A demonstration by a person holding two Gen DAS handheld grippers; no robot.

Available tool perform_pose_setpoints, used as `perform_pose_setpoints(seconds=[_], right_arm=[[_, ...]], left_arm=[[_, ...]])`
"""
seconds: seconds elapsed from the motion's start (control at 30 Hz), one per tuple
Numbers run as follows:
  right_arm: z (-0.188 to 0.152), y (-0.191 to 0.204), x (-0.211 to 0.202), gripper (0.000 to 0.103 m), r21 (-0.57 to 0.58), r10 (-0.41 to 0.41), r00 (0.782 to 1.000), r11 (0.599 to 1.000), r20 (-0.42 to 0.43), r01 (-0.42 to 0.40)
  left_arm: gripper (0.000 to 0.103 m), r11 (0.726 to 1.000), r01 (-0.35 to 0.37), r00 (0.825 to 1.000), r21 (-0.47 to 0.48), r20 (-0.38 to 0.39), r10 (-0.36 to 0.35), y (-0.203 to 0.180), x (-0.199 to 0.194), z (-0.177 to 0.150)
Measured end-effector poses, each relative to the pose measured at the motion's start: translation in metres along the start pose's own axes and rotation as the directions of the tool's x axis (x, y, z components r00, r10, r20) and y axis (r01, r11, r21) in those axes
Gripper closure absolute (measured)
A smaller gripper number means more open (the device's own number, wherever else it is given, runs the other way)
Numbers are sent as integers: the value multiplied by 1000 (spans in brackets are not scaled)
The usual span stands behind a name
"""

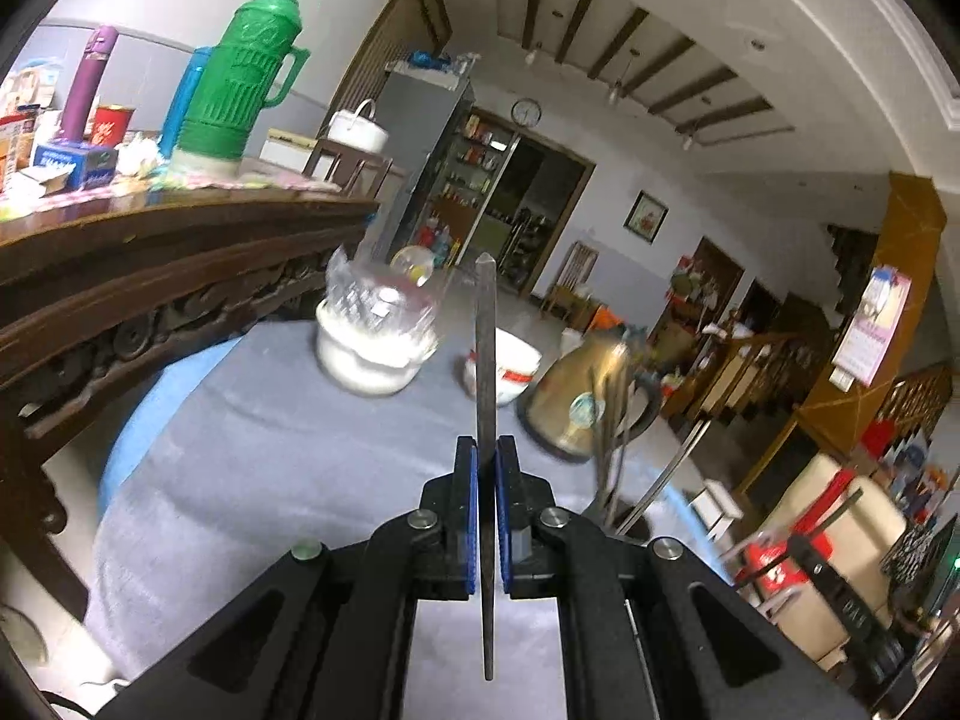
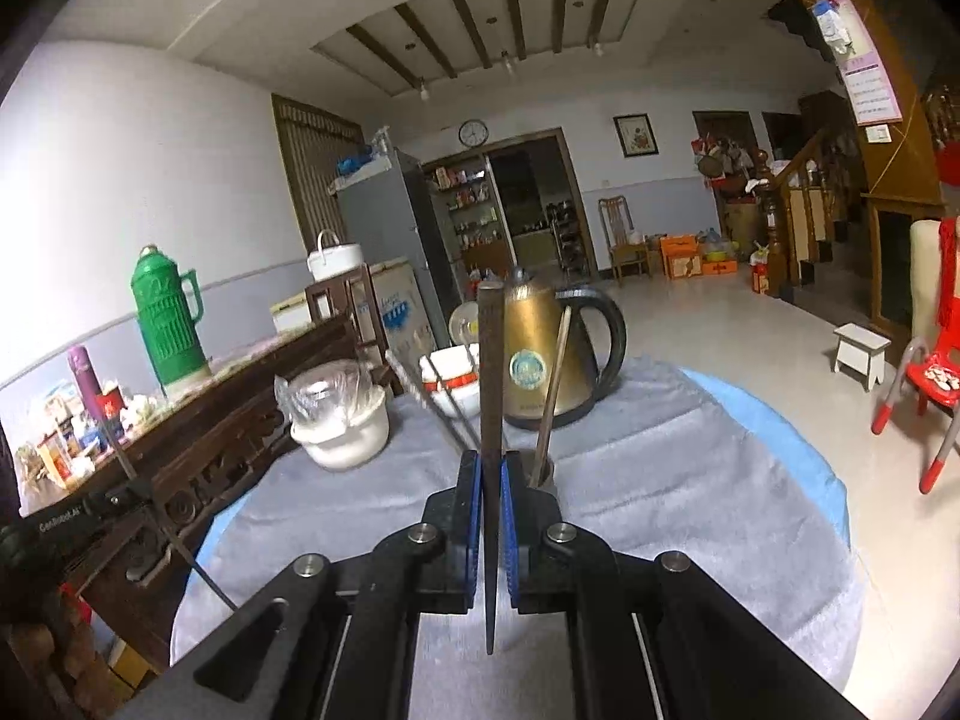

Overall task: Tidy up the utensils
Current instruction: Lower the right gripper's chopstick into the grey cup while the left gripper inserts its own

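My left gripper (image 1: 486, 468) is shut on a dark chopstick (image 1: 485, 360) that stands upright between the blue pads, above the grey-clothed table (image 1: 270, 450). My right gripper (image 2: 491, 474) is shut on another dark chopstick (image 2: 489, 360), also upright. A dark utensil holder (image 2: 543, 477) sits just right of my right fingertips with a brown chopstick (image 2: 555, 384) leaning in it. In the left wrist view the holder (image 1: 624, 525) shows at the lower right with several thin sticks in it. The left gripper (image 2: 129, 507) with its chopstick shows at the right wrist view's left edge.
A gold electric kettle (image 2: 540, 348) stands behind the holder. A white bowl with red trim (image 2: 450, 378) holds utensils, and a white pot with a crumpled plastic bag (image 2: 342, 420) sits to its left. A carved wooden sideboard (image 1: 150, 258) carries a green thermos (image 1: 240, 78).
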State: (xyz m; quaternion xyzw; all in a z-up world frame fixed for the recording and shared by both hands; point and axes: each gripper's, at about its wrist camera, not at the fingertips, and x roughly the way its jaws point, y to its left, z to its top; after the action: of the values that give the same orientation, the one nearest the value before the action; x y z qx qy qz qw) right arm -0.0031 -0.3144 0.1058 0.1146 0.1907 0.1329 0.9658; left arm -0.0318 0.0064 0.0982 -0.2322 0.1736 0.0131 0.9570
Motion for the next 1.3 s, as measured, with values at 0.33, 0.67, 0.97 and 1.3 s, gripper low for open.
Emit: perform_pose_setpoints(seconds=[0.33, 0.67, 0.97, 1.3], right_arm=[[44, -3, 0, 96, 4, 4, 995, 1000, 104, -4], [75, -4, 24, 96, -8, -12, 988, 1000, 153, 14], [74, -8, 73, 96, -46, -39, 995, 998, 96, 43], [66, -20, 116, 96, -48, -57, 998, 997, 7, 57]], left_arm=[[97, 996, 86, 994, -6, 65, -86, -44, 24, 31], [97, 993, 121, 987, -5, 109, -120, -78, 60, 54], [97, 993, 113, 992, 32, 57, -115, -101, 112, 45], [97, 994, 101, 995, 46, -30, -100, -104, 153, 26]])
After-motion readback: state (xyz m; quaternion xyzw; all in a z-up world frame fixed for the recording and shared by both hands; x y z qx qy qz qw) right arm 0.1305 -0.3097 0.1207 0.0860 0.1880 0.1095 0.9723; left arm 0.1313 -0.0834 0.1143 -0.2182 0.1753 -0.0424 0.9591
